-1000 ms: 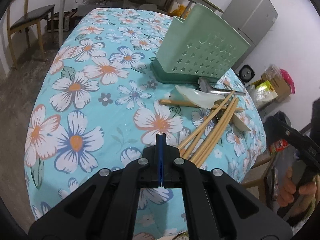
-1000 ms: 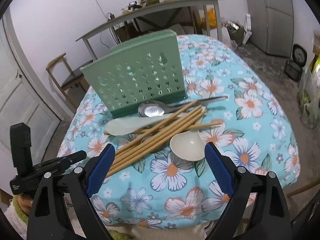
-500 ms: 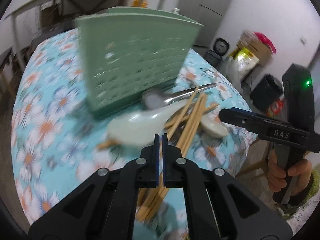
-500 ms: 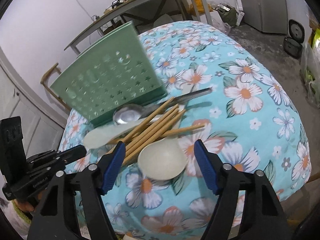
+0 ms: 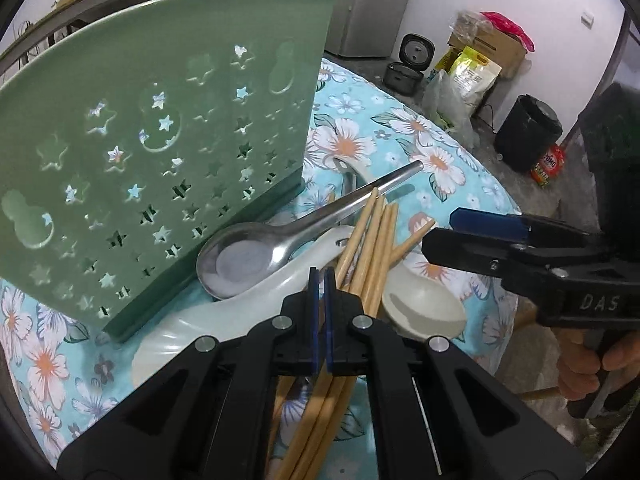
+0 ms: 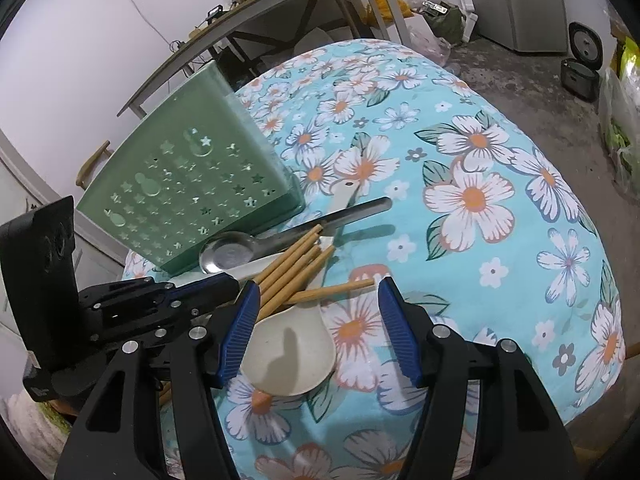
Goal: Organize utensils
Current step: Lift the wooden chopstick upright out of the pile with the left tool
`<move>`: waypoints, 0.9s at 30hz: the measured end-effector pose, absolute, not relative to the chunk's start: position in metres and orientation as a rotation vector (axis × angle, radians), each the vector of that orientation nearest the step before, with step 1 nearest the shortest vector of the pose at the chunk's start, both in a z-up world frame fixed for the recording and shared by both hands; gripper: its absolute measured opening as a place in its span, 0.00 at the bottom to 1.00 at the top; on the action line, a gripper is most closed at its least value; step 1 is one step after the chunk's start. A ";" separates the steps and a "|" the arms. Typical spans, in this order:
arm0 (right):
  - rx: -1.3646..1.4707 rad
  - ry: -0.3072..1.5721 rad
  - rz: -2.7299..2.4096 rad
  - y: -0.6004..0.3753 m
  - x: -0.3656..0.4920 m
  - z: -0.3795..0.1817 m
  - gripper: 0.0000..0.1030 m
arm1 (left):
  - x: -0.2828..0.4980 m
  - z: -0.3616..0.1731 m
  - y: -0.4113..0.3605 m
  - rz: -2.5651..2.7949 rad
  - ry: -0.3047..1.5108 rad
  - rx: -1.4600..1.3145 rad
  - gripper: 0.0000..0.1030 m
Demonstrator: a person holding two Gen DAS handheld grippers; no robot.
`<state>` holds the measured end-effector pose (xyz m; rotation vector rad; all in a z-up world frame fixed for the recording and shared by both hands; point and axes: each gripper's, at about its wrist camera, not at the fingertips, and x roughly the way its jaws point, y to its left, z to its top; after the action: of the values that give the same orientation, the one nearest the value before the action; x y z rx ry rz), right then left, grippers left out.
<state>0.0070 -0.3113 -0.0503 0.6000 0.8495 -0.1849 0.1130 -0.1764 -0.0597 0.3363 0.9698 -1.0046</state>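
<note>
Left wrist view: the left gripper (image 5: pixel 319 280) is clenched on nothing, its tips over the white spoon (image 5: pixel 248 300) and chopsticks (image 5: pixel 372 248). The metal spoon (image 5: pixel 256 252) lies at 11 o'clock against the green rack (image 5: pixel 160 152).

Right wrist view: the right gripper (image 6: pixel 316 320) is spread wide, released, straddling the cream spoon (image 6: pixel 288 356). The rack (image 6: pixel 192 196) stands at 11 o'clock on the flowered cloth (image 6: pixel 480 200).

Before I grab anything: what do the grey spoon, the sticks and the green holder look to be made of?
Grey spoon: likely steel, polished; its bowl shines and mirrors light.
Sticks: bamboo or wood, matte tan, bare square-cut ends.
Green holder: plastic, smooth with a dull sheen; light glows through its thin wall around the star cutouts.
</note>
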 end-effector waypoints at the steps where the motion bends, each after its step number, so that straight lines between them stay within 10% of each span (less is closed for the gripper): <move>1: 0.601 0.849 -0.184 -0.313 0.007 -0.051 0.58 | 0.113 -0.059 -0.175 -1.008 0.975 0.329 0.02; 27: 0.614 0.832 -0.164 -0.320 0.005 -0.058 0.59 | 0.108 -0.068 -0.213 -0.959 0.987 0.514 0.12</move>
<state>0.0045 -0.3196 -0.0581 0.6137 0.8325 -0.1642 0.1079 -0.2129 -0.0679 0.5141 0.9871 -0.9588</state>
